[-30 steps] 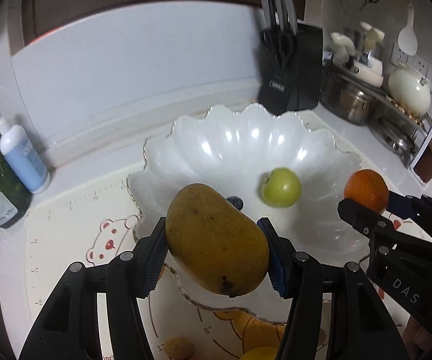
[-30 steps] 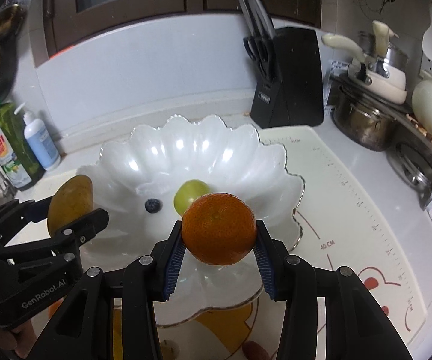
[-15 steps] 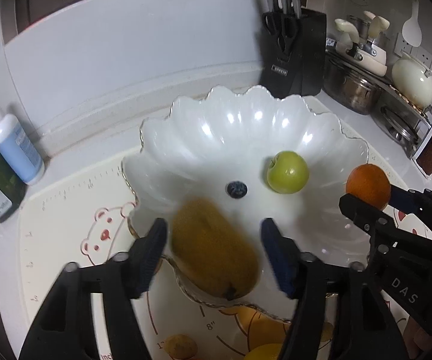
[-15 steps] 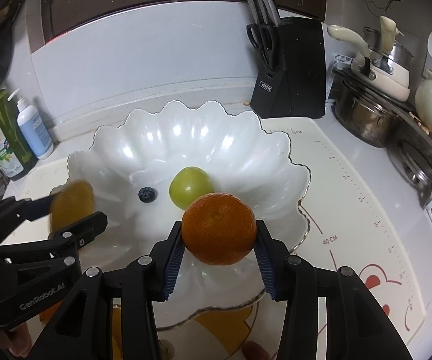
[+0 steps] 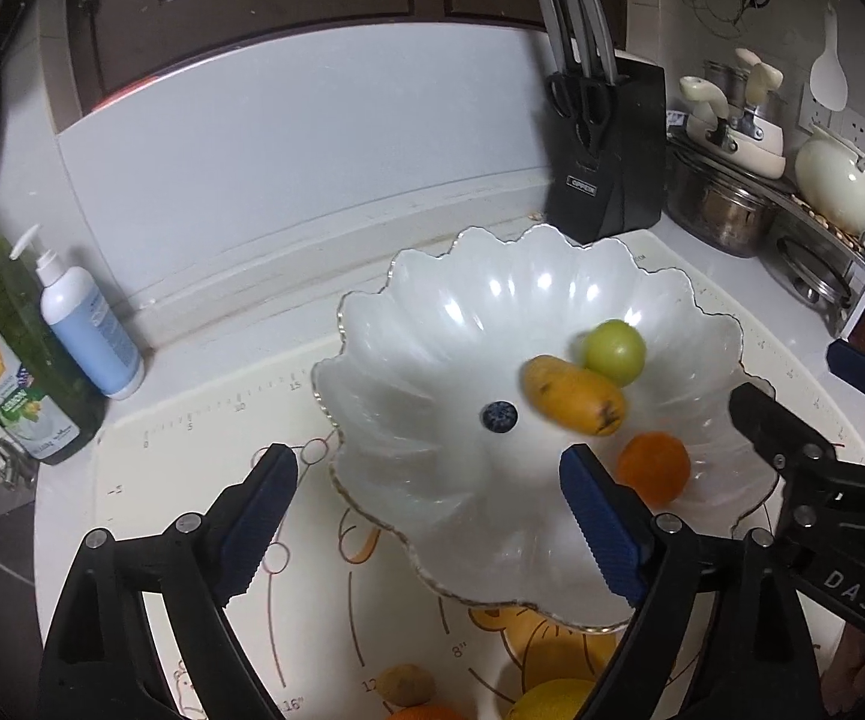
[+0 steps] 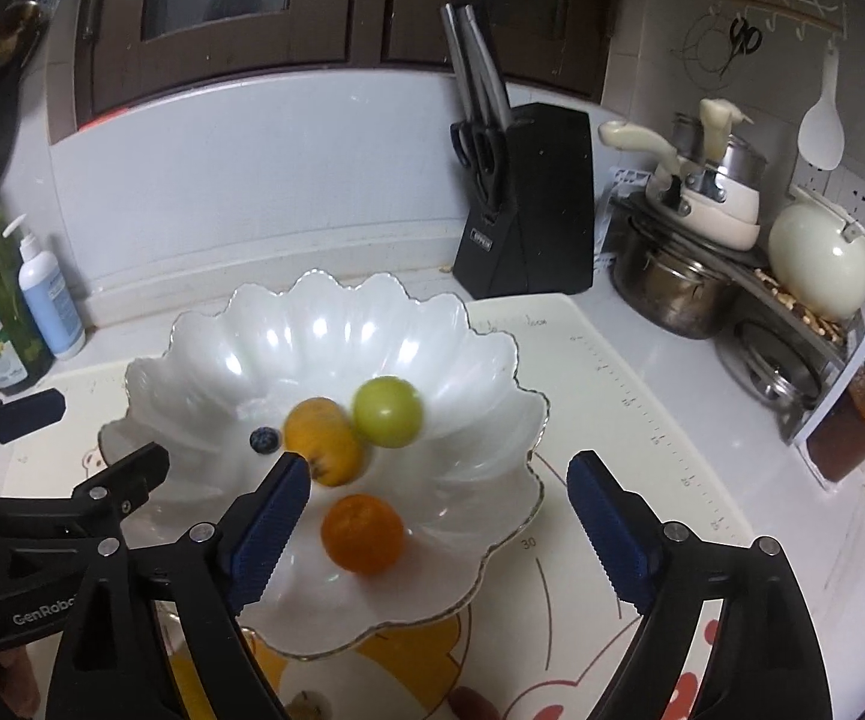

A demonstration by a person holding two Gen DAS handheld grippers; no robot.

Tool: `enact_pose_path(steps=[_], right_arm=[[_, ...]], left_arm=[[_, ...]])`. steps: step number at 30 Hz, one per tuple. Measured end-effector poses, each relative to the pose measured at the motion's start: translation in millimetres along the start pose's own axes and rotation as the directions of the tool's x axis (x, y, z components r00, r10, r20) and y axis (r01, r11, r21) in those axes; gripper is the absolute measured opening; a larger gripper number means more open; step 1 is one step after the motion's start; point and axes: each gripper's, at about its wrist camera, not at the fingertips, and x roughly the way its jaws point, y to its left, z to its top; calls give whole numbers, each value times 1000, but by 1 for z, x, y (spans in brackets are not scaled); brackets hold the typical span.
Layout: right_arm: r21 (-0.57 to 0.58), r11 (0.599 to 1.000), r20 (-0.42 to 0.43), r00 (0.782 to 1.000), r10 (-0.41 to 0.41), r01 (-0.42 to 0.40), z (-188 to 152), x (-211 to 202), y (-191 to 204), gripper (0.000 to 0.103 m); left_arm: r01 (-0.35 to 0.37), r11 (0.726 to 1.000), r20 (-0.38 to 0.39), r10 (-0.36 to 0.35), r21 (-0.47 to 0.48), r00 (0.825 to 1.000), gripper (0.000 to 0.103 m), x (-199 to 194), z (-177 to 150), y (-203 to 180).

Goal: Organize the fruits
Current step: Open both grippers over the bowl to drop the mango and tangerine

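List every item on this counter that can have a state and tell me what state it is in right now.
left gripper: open, nothing between its pads.
right gripper: open, nothing between its pads.
mango: released, blurred, in the bowl against the green fruit.
orange: released, lying in the bowl.
green fruit: in the bowl.
blueberry: in the bowl's middle.
white bowl: upright on the mat.
knife block: upright, knives and scissors stowed.

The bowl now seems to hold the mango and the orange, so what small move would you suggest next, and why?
Probably lift both grippers back toward the fruit left on the mat. The left gripper and right gripper, jaws just opened, are empty; mango and orange lie in the bowl.
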Motion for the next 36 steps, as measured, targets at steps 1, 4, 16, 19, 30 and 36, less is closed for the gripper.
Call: enact_pose_path(steps=[1, 4, 16, 19, 30, 36], right_arm=[[3, 1000, 6, 1000, -3, 3, 1, -3, -1, 88], [9, 1000, 16, 1000, -12, 12, 1, -9, -2, 88], [28, 1000, 28, 1000, -5, 4, -9, -35, -3, 88], [33, 999, 30, 1000, -3, 2, -13, -42, -3, 88], [40, 999, 11, 1000, 0, 0, -35, -56, 2, 88], [27, 1000, 7, 1000, -2, 1, -46, -61, 7, 88]], left_arm=[[-3, 1000, 2, 3, 1, 1000, 90, -3, -1, 0], [-14, 1000, 11, 13, 5, 1000, 90, -10, -1, 1], [-28, 1000, 47, 28, -5, 998, 96, -46, -13, 4], [-27, 1000, 55, 27, -5, 998, 96, -55, -18, 5], [-36, 999, 44, 36, -3, 998, 97, -67, -44, 7], [-45, 999, 36, 46, -10, 998, 97, -69, -58, 9]])
